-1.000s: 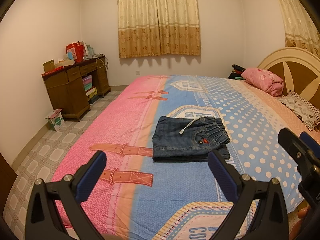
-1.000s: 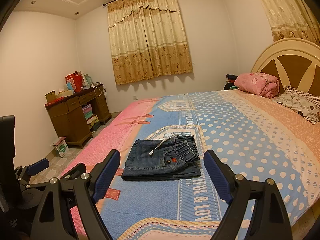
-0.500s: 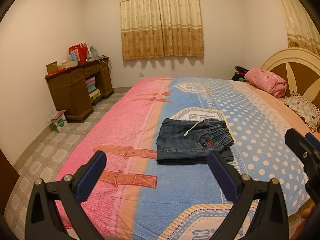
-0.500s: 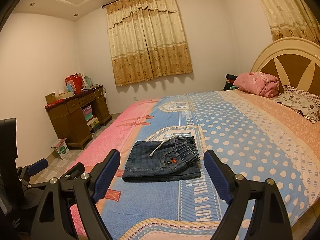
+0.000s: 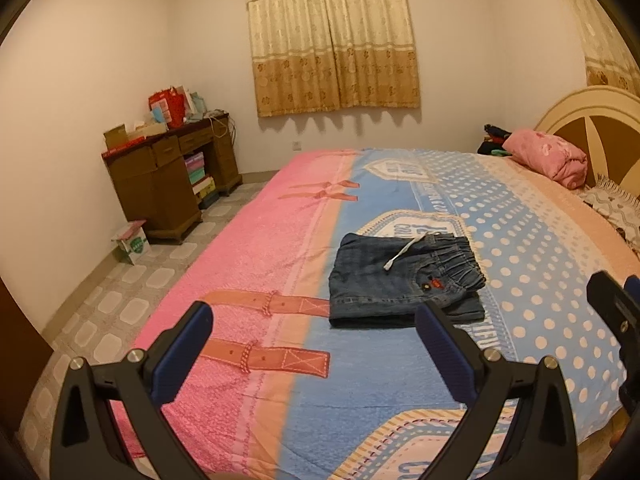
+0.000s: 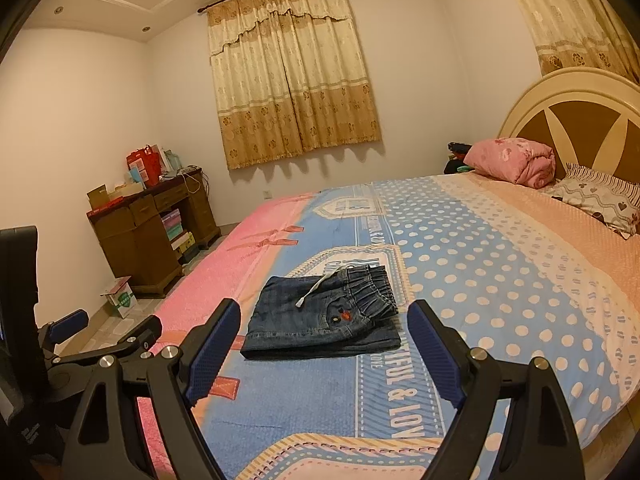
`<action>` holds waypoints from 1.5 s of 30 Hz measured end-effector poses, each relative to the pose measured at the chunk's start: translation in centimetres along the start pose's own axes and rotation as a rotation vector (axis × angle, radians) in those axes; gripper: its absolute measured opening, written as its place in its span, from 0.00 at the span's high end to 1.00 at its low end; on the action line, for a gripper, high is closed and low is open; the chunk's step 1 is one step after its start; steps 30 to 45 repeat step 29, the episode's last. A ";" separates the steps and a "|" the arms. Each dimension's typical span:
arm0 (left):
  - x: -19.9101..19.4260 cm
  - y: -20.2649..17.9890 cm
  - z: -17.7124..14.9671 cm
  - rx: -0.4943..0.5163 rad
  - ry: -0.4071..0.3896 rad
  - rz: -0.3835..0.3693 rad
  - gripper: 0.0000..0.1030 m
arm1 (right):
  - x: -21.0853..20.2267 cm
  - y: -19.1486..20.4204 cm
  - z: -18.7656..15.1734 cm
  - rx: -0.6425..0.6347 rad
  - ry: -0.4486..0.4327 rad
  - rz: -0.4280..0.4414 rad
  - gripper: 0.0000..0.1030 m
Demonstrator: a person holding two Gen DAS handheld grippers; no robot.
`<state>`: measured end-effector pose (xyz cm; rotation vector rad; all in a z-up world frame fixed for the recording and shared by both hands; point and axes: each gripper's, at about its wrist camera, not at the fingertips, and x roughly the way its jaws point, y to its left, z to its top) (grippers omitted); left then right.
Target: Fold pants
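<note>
Dark blue denim pants (image 5: 404, 280) lie folded into a compact rectangle on the bed, waistband to the right with a white drawstring on top; they also show in the right wrist view (image 6: 324, 314). My left gripper (image 5: 314, 330) is open and empty, held above the bed's near edge, short of the pants. My right gripper (image 6: 324, 330) is open and empty, also short of the pants. The right gripper's body shows at the right edge of the left wrist view (image 5: 618, 320); the left gripper shows at the left of the right wrist view (image 6: 100, 340).
The bed (image 5: 280, 248) has a pink, blue and dotted cover. A rolled pink blanket (image 6: 512, 160) and a pillow (image 6: 600, 200) lie by the headboard (image 6: 580, 108). A brown desk (image 5: 168, 184) and a small box (image 5: 132, 240) stand on the tiled floor at left.
Both grippers have drifted slightly back and to the left, so the pants sit a little further right in the left wrist view. The pants have not moved. Both grippers stay open.
</note>
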<state>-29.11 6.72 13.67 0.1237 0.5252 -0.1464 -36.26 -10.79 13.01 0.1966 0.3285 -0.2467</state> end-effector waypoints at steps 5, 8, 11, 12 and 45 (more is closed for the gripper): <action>0.3 -0.3 0.0 0.000 0.007 0.008 0.00 | 0.1 -0.3 -0.3 0.007 0.003 -0.002 0.16; 0.3 -0.3 0.0 -0.004 0.009 0.012 0.00 | 0.1 -0.3 -0.3 0.008 0.003 -0.001 0.16; 0.4 -0.4 -0.1 -0.004 0.011 0.018 0.00 | 0.1 -0.3 -0.2 0.007 0.001 -0.001 0.16; 0.5 -0.4 -0.1 -0.005 0.011 0.017 0.00 | 0.1 -0.3 -0.2 0.006 0.002 -0.001 0.16; 1.0 -0.3 0.0 0.006 0.014 -0.008 0.00 | 0.4 -0.5 -0.5 0.011 0.007 -0.003 0.16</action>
